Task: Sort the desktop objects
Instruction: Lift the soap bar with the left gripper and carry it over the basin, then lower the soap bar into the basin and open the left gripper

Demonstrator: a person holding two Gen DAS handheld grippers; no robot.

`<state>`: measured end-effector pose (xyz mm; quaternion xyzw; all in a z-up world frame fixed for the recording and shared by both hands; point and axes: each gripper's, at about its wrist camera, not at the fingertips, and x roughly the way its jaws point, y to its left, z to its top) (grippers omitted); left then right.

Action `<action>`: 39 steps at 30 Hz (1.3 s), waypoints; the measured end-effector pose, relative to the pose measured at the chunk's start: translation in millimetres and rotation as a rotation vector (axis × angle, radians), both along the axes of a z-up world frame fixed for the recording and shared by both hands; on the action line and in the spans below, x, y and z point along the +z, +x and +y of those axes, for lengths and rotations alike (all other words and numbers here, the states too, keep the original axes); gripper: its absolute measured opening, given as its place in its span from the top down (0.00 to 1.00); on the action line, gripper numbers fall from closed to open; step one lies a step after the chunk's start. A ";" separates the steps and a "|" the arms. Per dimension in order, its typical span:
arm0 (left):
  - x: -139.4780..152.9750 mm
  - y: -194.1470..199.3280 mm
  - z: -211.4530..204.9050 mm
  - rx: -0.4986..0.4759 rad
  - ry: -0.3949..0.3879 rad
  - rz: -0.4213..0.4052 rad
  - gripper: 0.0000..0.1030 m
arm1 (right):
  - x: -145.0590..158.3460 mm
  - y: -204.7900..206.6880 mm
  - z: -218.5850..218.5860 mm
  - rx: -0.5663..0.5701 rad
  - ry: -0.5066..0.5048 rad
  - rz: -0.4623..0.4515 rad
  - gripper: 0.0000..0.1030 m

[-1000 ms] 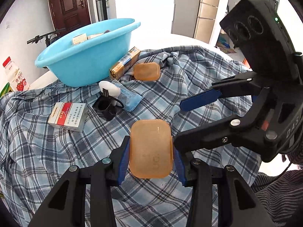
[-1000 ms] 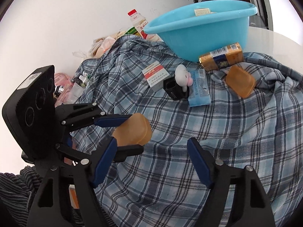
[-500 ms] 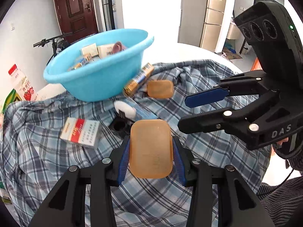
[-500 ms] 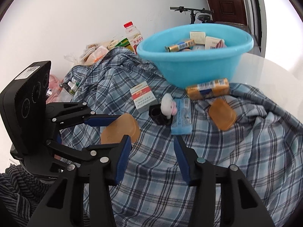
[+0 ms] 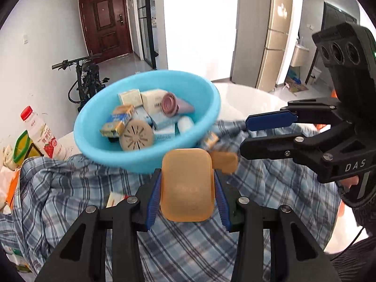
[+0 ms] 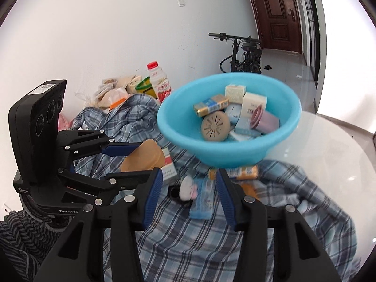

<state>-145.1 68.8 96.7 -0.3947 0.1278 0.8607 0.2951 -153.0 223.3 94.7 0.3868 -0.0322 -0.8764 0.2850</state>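
The white round table [image 6: 329, 145] carries a rumpled blue plaid cloth [image 5: 58, 188] over its near half; at the far edge of that cloth sits the light-blue basin [image 5: 145, 159], holding small boxes, a pink roll [image 5: 169, 104] and a round beige slotted disc [image 5: 136, 135]; my left tongs [image 5: 186, 172] are clenched on an amber plastic tray [image 5: 186, 188], a blue pad pressed to each long side, and it hangs clear of the cloth on the near side of the basin; my right tongs [image 6: 189, 172] are released and hold nothing, their jaws apart though just drawn closer; a second amber tray [image 5: 224, 161] lies on the cloth just right of the held one; near the basin's foot lie a gold packet [image 6: 244, 172], a red-and-white cigarette pack [image 6: 168, 166], a blue tissue pack [image 6: 202, 202] and a small white plush toy [image 6: 188, 188]
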 end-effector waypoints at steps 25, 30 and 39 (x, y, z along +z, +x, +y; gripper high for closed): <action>-7.5 -193.4 31.3 0.115 0.021 -0.138 0.57 | -7.4 -154.9 2.8 -0.114 0.096 0.008 0.55; -33.9 -216.1 31.1 0.150 0.013 -0.206 0.57 | -20.6 -167.9 3.2 -0.121 0.153 0.004 0.55; -47.0 -235.9 39.1 0.150 0.042 -0.228 0.57 | -31.1 -173.2 6.4 -0.107 0.185 -0.018 0.55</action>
